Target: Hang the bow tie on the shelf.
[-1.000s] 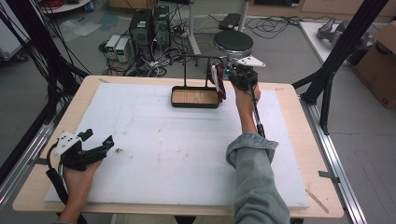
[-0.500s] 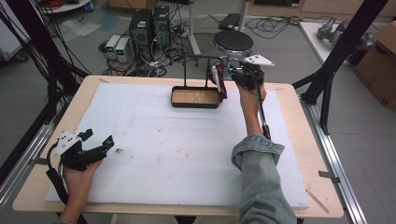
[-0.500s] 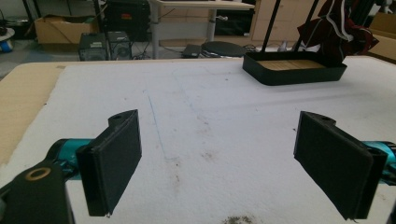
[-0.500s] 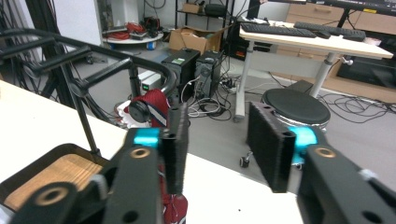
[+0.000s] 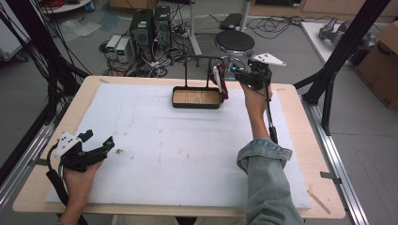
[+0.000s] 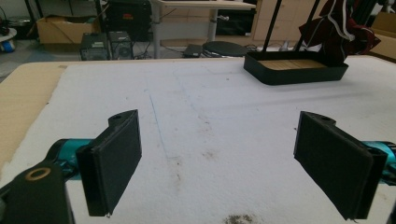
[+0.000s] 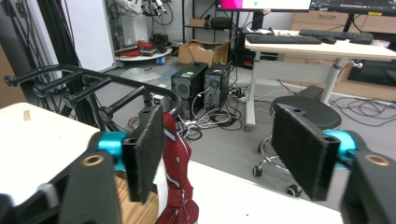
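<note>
Item: dark red cloth with white trim (image 5: 220, 84), hanging from the black rack (image 5: 199, 60) over the wood-floored tray (image 5: 196, 97). In the right gripper view it is draping just behind and below your left-hand finger (image 7: 144, 151), outside the gap.

Right gripper (image 5: 240, 75): released. Its jaws have just been opening, and nothing is lying between them; a stool and the floor are showing through the gap.

Left gripper (image 5: 101, 146): jaws standing wide and empty, resting low over the white foam mat (image 5: 164, 140), well apart from the rack.

Risk: you are working close to the cloth. If you are pulling back along the rail, the near finger could be snagging a fold and dragging the cloth off. Whether the cloth is properly hooked or only draped is hard to judge from here; if draped, a slight brush could be tipping it into the tray.

Change against the earlier frame: your right hand is now sitting a little higher and farther from the rack's end; the cloth is hanging free.
</note>
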### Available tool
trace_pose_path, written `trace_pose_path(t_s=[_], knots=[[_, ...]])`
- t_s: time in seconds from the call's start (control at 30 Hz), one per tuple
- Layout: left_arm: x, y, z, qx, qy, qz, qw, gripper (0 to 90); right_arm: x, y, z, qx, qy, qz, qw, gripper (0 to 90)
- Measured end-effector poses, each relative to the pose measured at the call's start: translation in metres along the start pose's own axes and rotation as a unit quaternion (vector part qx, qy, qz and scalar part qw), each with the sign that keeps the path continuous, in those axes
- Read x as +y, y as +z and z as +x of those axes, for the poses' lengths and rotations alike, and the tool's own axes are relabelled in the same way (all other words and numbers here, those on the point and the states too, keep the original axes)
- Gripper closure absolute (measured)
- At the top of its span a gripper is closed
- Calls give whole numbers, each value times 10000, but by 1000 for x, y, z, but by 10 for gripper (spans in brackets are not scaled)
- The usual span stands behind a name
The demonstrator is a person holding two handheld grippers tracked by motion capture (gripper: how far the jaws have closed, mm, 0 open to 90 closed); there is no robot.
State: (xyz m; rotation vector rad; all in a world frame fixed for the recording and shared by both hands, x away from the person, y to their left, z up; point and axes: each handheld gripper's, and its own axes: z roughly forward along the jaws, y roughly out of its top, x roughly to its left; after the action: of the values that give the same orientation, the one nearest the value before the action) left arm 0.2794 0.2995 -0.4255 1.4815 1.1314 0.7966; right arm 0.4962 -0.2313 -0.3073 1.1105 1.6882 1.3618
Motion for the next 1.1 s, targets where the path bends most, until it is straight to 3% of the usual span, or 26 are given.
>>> trace_pose_path(t_s=[0.13,0.17,0.3,0.4,0.47,0.57,0.67,0.8,1.1], knots=[[0,0,-1,-14,25,18,10000,154,3,-7,1,14,75,-8,10000,275],[0,-1,-1,-8,22,7,10000,154,2,-14,3,-57,6,-174,9998,260],[0,-2,0,-4,17,5,10000,154,0,-23,2,-38,-10,-227,9997,247],[0,-1,-1,4,18,28,10000,154,0,-32,-1,-3,39,-79,10000,211],[0,-1,-1,3,39,49,10000,154,0,-40,-1,22,26,-241,9997,211],[0,-1,-1,16,36,46,10000,153,-1,-53,0,129,7,-340,9993,210],[-1,0,-1,21,36,49,10000,154,-1,-62,1,304,66,-189,9993,173],[-1,0,-1,27,51,47,10000,154,-3,-78,7,445,-31,-433,9981,173],[-1,1,-3,-2,54,83,10000,154,-32,-120,19,698,71,-689,9952,120]])
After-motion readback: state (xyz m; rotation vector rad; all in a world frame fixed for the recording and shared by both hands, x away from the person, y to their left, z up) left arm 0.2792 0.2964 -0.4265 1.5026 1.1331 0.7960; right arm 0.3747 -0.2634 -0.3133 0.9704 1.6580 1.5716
